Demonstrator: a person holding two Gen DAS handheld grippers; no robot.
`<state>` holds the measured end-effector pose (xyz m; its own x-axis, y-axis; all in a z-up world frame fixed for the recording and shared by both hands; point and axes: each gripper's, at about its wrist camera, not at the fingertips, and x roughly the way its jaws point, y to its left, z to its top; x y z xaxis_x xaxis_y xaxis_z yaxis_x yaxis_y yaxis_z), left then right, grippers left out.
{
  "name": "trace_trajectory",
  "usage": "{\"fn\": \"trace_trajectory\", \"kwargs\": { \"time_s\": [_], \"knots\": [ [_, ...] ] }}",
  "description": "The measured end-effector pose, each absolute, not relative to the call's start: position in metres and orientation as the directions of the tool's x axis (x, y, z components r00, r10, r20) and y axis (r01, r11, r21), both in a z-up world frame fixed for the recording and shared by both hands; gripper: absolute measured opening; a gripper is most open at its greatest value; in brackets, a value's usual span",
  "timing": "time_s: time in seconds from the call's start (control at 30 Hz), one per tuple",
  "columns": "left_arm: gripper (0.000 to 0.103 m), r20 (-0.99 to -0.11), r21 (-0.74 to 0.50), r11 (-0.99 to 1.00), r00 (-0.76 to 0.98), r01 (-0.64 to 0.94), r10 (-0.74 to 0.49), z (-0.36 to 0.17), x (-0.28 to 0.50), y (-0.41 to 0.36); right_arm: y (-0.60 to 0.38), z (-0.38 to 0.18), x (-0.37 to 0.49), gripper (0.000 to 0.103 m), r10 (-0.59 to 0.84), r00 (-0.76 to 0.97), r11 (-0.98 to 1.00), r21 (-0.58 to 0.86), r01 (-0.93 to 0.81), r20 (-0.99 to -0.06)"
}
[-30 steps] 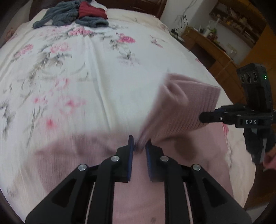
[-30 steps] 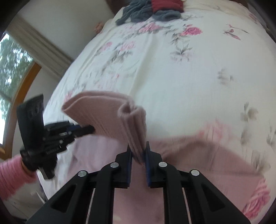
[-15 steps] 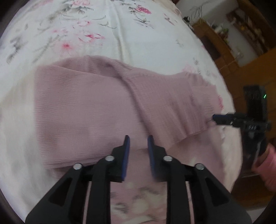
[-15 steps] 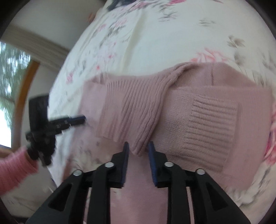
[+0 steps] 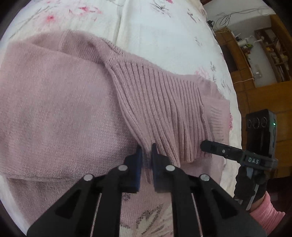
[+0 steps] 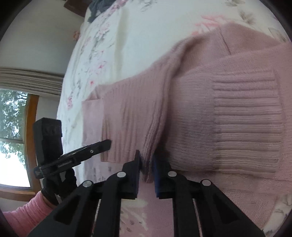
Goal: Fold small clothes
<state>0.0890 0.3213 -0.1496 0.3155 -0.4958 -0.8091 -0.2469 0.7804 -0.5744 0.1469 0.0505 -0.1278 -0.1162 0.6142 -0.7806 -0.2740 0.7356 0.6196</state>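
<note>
A pink knit sweater (image 5: 60, 109) lies on the floral bed sheet (image 5: 160, 31), with its ribbed hem (image 5: 164, 113) folded over the body. My left gripper (image 5: 146, 156) is shut on the near edge of that ribbed fold, low over the cloth. My right gripper (image 6: 147, 163) pinches the same fold's edge (image 6: 151, 138) further along; its ribbed cuff (image 6: 246, 127) lies flat to the right. Each gripper shows in the other's view: the right one (image 5: 207, 145) at the fold's corner, the left one (image 6: 107, 143) likewise.
A pile of dark grey clothes (image 6: 98, 7) sits at the far end of the bed. Wooden furniture and shelves (image 5: 264, 54) stand beyond the bed's right edge. A window (image 6: 12, 136) is on the other side. A pink sleeve (image 5: 264, 215) holds the right gripper.
The lifted ribbed hem has been carried forward and laid down over the sweater's body. Both grippers have dropped close to the cloth, with the fold's edge still between their fingers.
</note>
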Motion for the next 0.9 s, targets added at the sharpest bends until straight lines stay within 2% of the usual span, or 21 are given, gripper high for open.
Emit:
{"fn": "trace_trajectory", "kwargs": {
  "time_s": [0.3, 0.5, 0.63, 0.7, 0.9],
  "knots": [
    [0.006, -0.815, -0.535, 0.828, 0.359, -0.168, -0.454, -0.124, 0.082, 0.338, 0.041, -0.107, 0.149, 0.01, 0.667, -0.111, 0.691, 0.668, -0.277, -0.737],
    [0.008, -0.85, -0.493, 0.853, 0.304, -0.173, -0.43, -0.148, 0.079, 0.339, 0.044, -0.13, 0.142, 0.01, 0.585, -0.133, 0.746, 0.595, -0.299, -0.8],
    [0.013, -0.855, -0.486, 0.853, 0.305, -0.189, -0.42, -0.154, 0.078, 0.339, 0.046, -0.138, 0.138, 0.011, 0.552, -0.131, 0.765, 0.562, -0.314, -0.824],
    [0.017, -0.868, -0.458, 0.867, 0.309, -0.195, -0.389, -0.147, 0.076, 0.34, 0.047, -0.13, 0.137, 0.013, 0.539, -0.115, 0.771, 0.543, -0.333, -0.835],
    [0.018, -0.858, -0.366, 0.918, 0.436, -0.153, -0.27, -0.095, 0.064, 0.332, 0.05, -0.075, 0.123, 0.016, 0.527, 0.025, 0.765, 0.462, -0.448, -0.849]
  ]
}}
